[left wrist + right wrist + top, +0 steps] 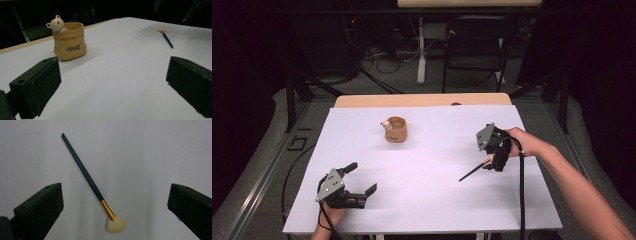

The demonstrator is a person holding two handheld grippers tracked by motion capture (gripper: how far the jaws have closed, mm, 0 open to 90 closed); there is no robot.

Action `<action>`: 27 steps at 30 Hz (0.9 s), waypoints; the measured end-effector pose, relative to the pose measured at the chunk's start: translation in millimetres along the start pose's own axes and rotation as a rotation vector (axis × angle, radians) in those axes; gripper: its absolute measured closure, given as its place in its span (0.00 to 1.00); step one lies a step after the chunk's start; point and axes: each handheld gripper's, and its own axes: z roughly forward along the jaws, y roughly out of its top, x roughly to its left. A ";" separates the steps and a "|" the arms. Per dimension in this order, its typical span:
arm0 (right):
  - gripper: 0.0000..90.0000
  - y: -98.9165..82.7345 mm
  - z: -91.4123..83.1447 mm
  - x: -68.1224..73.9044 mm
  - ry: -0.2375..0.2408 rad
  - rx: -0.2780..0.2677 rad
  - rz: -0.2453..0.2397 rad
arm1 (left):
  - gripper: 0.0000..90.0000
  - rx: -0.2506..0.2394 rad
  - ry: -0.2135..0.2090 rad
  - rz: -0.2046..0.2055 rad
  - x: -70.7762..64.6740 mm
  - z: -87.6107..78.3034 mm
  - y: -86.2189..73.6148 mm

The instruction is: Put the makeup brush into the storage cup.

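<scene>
The left gripper (pixel 361 181) rests wide open on the white table sheet (pixel 427 200). The right gripper (pixel 488 161), spread, hovers over the dark-handled fan brush (pixel 90 181). Beyond, a tan ceramic bear pot (pixel 395 129); apparently a black folding chair (pixel 475 42) behind.

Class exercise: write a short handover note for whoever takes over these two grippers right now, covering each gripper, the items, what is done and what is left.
Left gripper: open, holding nothing, low over the near left of the white table sheet.
Right gripper: open, above the fan brush with dark blue handle and gold ferrule, not gripping it.
Brush lies flat on the sheet, at the right.
Tan ceramic bag-shaped pot with a small bear on its rim stands upright, far centre.
Done: nothing picked up.
Left: probably grip the brush and stand it in the pot.
</scene>
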 end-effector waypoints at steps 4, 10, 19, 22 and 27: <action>0.06 1.0 4.3 -2.0 0.013 0.015 -0.019 | 0.00 -0.002 -0.001 -0.001 0.2 0.0 -0.1; 0.17 2.6 11.7 -3.7 0.047 0.059 -0.049 | 0.00 -0.007 0.000 -0.003 0.2 -0.4 -0.1; 0.35 7.3 25.2 -4.8 0.090 0.129 -0.080 | 0.00 -0.007 -0.001 -0.002 0.1 -0.5 0.0; 0.40 8.3 27.6 -3.8 0.102 0.154 -0.072 | 0.00 -0.008 -0.002 -0.002 0.1 -0.4 -0.1; 0.51 10.1 34.3 -3.8 0.118 0.197 -0.105 | 0.00 -0.007 -0.001 -0.001 0.2 -0.4 -0.1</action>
